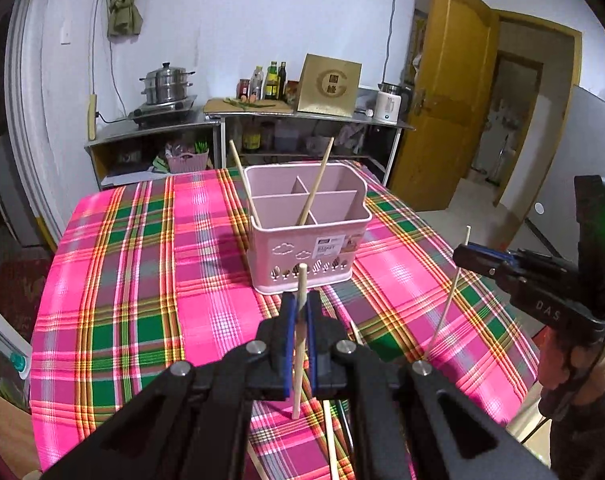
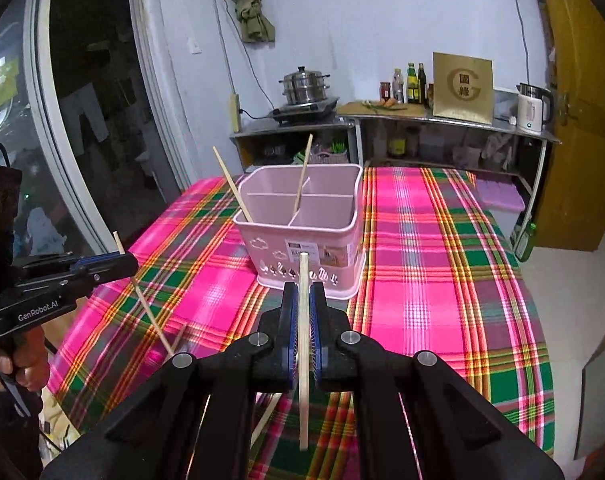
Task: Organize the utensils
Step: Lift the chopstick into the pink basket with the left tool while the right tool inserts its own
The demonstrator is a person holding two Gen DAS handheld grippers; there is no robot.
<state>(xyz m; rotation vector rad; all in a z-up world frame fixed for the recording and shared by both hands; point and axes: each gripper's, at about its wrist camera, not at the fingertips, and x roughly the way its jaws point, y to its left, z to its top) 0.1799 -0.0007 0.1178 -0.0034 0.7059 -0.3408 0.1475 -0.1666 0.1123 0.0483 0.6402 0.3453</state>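
A pink divided utensil basket (image 1: 308, 240) (image 2: 302, 236) stands on the pink and green plaid tablecloth (image 1: 162, 280), with two wooden chopsticks (image 1: 320, 176) (image 2: 304, 168) leaning in its compartments. My left gripper (image 1: 301, 298) is shut on an upright chopstick (image 1: 302, 276), just short of the basket's near wall. My right gripper (image 2: 303, 288) is shut on another upright chopstick (image 2: 303, 268), also close in front of the basket. Each view shows the other gripper from the side: the right gripper (image 1: 468, 254) and the left gripper (image 2: 122, 260). Loose chopsticks (image 1: 330, 440) (image 2: 264, 420) lie on the cloth beneath the grippers.
Behind the table runs a steel counter (image 1: 162, 128) with a steamer pot (image 1: 166, 84), bottles (image 1: 272, 80), a gold box (image 1: 330, 86) and a kettle (image 2: 532, 106). A yellow door (image 1: 450, 92) stands open to the right. A glass door (image 2: 82, 120) is on the left.
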